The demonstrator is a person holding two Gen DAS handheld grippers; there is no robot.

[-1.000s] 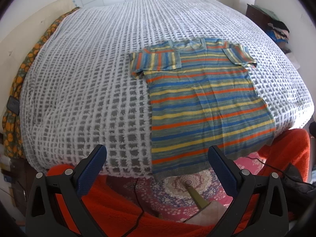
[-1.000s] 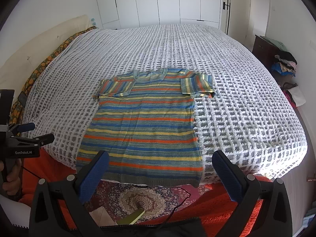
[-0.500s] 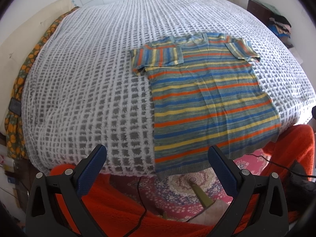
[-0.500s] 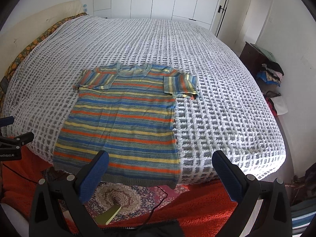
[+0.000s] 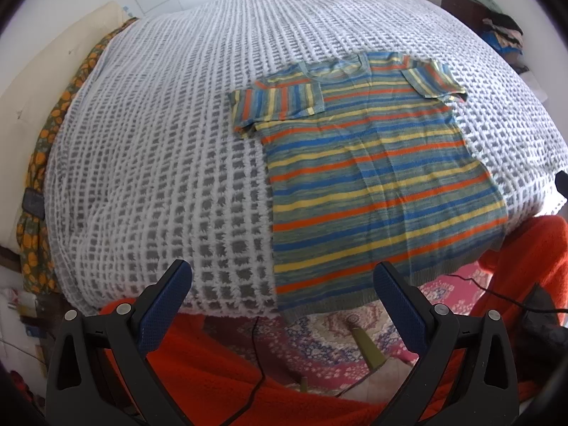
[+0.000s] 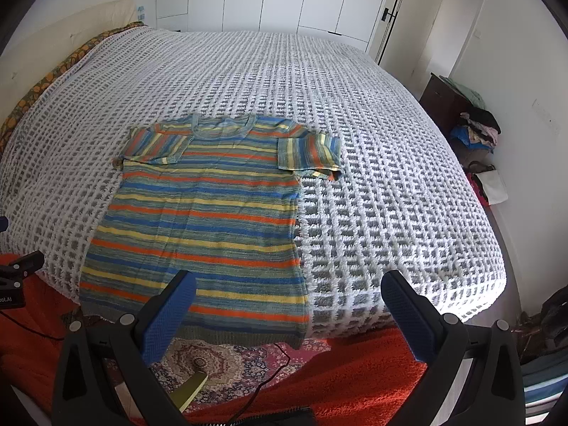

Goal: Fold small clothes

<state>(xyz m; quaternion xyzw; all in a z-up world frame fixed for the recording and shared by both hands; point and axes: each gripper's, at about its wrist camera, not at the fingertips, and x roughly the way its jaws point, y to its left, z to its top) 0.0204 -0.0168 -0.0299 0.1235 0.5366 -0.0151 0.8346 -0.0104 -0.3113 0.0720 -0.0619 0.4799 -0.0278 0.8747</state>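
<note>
A small striped T-shirt in blue, orange, yellow and green lies flat on the bed, both sleeves folded in over the chest, its hem hanging over the near edge. It also shows in the right wrist view. My left gripper is open and empty, above the bed's near edge, left of the shirt's hem. My right gripper is open and empty, over the hem's right corner. The left gripper's body shows at the left edge of the right wrist view.
The bed has a white and grey waffle blanket. A cream headboard and an orange-patterned sheet run along its left side. An orange blanket, a patterned rug and a black cable lie below. A dark dresser with clothes stands at the right.
Both grippers have moved closer to the bed and the right one has shifted rightwards, so the shirt sits further left in its view. The shirt has not moved. Both stay open.
</note>
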